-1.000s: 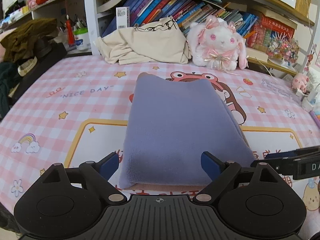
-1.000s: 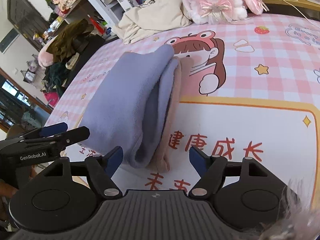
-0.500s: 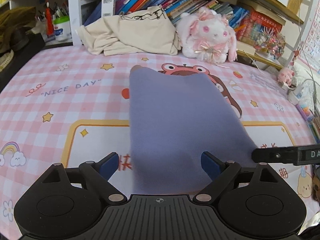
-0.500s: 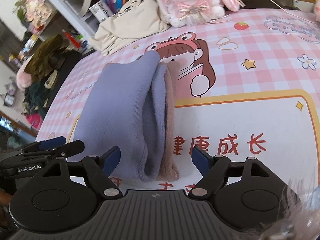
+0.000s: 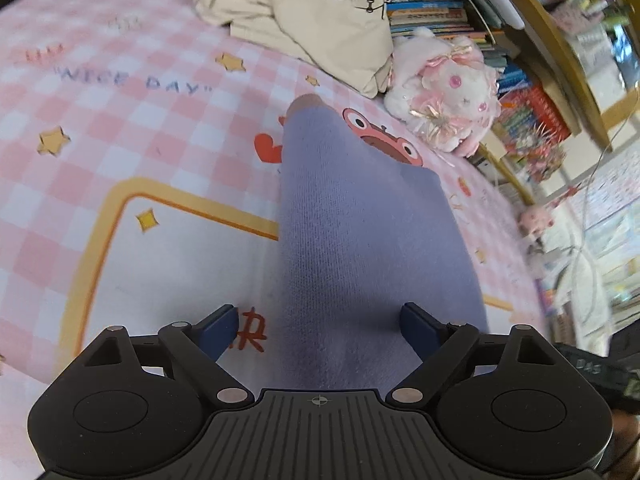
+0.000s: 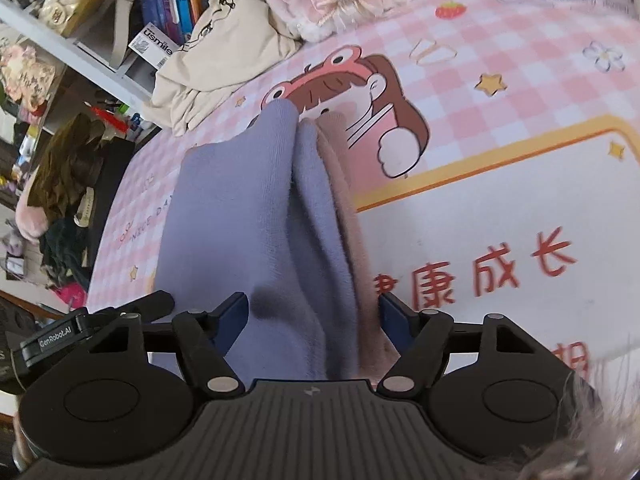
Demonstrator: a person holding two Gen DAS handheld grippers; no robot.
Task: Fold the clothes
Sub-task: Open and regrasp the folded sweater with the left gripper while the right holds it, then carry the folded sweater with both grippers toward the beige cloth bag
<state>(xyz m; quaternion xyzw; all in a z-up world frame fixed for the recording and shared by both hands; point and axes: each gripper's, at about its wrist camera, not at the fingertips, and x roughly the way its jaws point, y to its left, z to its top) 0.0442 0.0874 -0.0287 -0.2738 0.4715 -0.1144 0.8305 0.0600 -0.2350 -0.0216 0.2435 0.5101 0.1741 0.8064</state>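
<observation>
A folded lavender garment [image 5: 360,240] with a pinkish-beige inner layer lies on the pink checked mat [image 5: 120,120]. My left gripper [image 5: 320,330] hovers open over its near end: one finger is above the bare mat, the other above the cloth. In the right wrist view the garment [image 6: 240,220] shows its stacked open edges. My right gripper [image 6: 314,316] straddles those layers and its jaws are closing, with the cloth between them and no visible squeeze. The left gripper's body [image 6: 100,320] shows at the left edge there.
A crumpled cream garment [image 5: 312,12] and a white-and-pink plush bunny [image 5: 448,92] sit at the mat's far side, in front of shelves of books [image 5: 432,4]. Dark clothes [image 6: 68,168] are heaped beyond the mat's left edge.
The left gripper has swung toward the garment's left edge, dropped lower and rolled. The right gripper has rolled and edged closer over the layered edge, with its jaws slightly narrower.
</observation>
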